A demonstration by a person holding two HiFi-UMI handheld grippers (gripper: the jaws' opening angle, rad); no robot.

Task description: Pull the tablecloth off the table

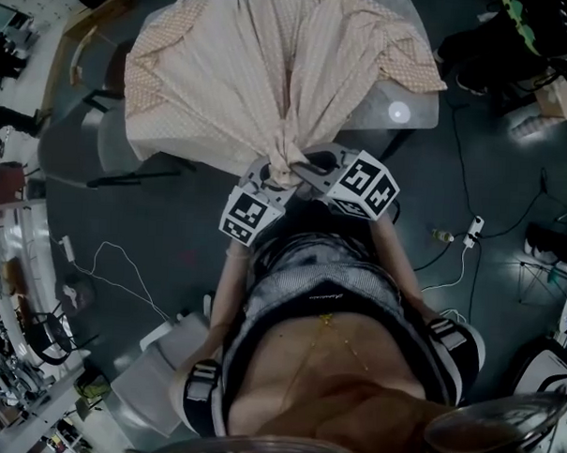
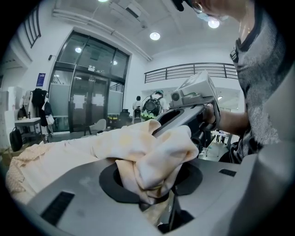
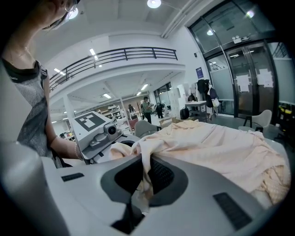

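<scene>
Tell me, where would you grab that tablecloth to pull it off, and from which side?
At the near edge of the tablecloth, from the person's side of the table. There the fabric gathers into a thick bunch that jaws can clamp; the left gripper and right gripper are both shut on it.

A white power strip (image 1: 473, 230) lies on the dark floor (image 1: 171, 216); glass doors (image 2: 87, 87) stand beyond.

The tablecloth (image 1: 272, 70) hides most of the table (image 1: 412, 112).
</scene>
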